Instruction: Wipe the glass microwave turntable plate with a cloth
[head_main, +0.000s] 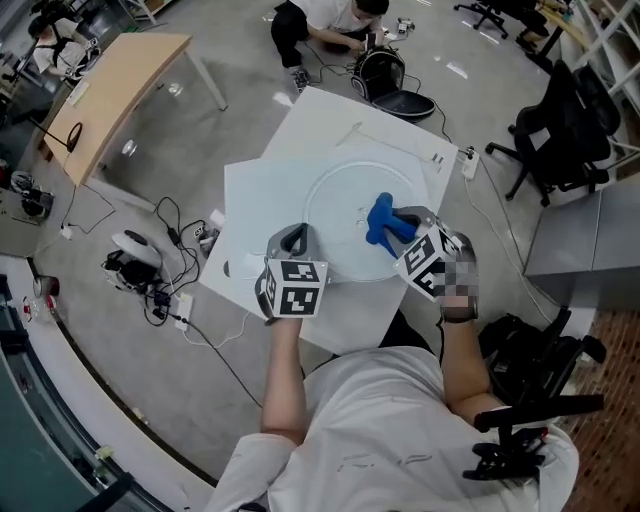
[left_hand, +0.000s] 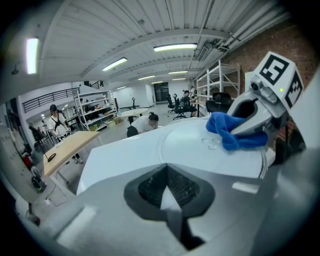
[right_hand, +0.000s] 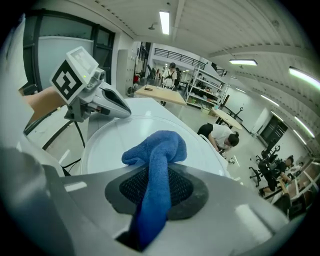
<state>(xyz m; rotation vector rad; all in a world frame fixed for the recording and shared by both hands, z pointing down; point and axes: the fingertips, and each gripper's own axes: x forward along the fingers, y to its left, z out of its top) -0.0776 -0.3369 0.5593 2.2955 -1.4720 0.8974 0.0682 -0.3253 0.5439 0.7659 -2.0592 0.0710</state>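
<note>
Reaching forward over the white bench (head_main: 262, 195), both forearms run nearly parallel. The right hand-held gripper (head_main: 400, 221) clamps a blue cloth (head_main: 380, 216) onto the glass turntable plate (head_main: 340, 205) near its centre; the left hand-held gripper (head_main: 296, 241), jaws together, sits at the plate's near rim, perhaps pinching it
</note>
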